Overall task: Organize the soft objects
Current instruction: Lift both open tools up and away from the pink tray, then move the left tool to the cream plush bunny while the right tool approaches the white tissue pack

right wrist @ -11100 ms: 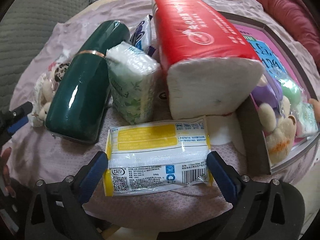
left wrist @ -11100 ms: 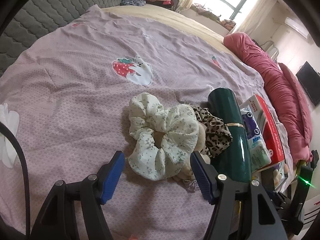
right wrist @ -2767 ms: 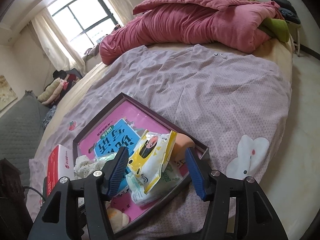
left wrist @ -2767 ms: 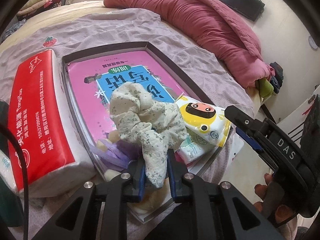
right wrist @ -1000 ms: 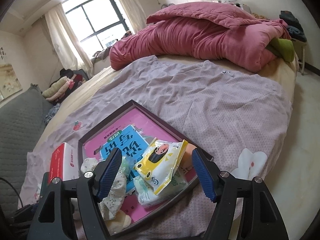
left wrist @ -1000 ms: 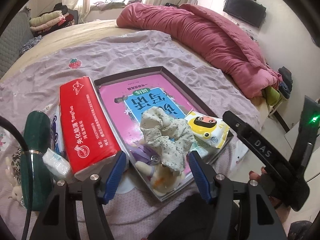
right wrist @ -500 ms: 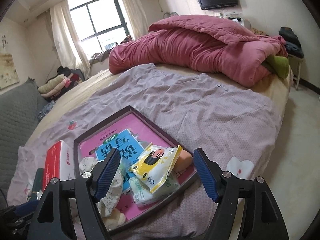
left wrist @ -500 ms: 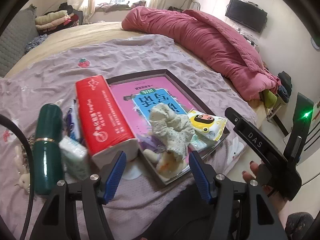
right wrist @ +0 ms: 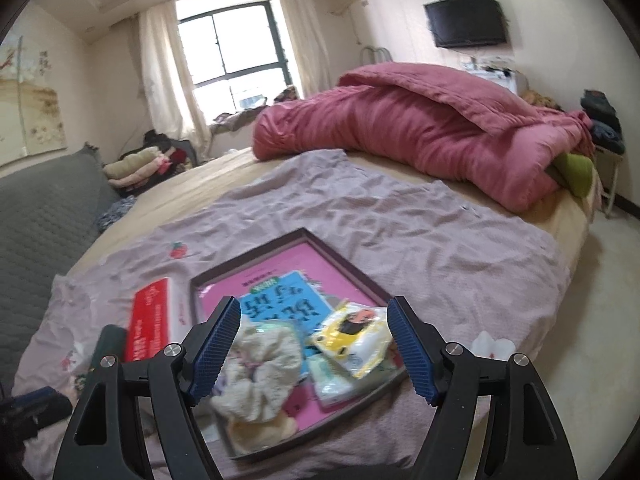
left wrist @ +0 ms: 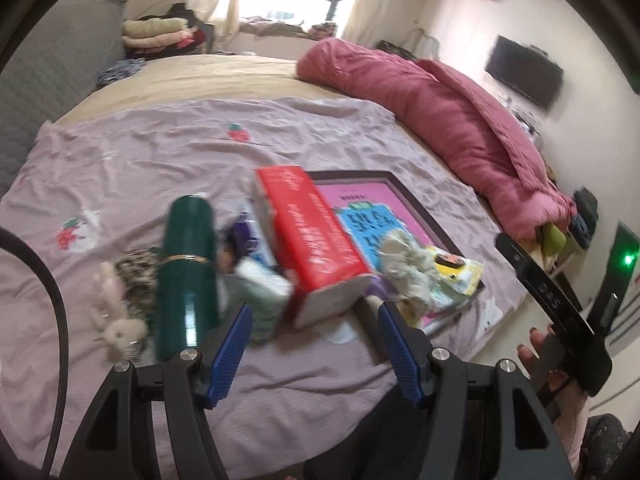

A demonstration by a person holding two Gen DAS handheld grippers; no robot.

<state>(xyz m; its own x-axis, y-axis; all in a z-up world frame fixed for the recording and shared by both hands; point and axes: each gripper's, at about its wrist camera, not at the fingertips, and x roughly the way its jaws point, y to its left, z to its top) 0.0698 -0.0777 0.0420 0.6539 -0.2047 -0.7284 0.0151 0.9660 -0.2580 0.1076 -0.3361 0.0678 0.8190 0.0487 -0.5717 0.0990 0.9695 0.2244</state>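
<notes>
Scrunchie (right wrist: 264, 364) in tray (right wrist: 344, 266) — bedspread (right wrist: 460, 256) beyond lies bare.

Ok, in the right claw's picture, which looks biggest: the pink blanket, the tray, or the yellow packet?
Largest to smallest, as they look in the right wrist view:
1. Pink blanket, biggest even though it lies farthest away.
2. Tray.
3. Yellow packet, smallest, though it sits closest.

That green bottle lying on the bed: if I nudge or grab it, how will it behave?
The green bottle lies on its side and looks round, so a nudge would probably roll it, though the soft blanket may damp that. Its glossy, hard-looking shell could slip between pads. It likely stays rigid when lifted.
</notes>
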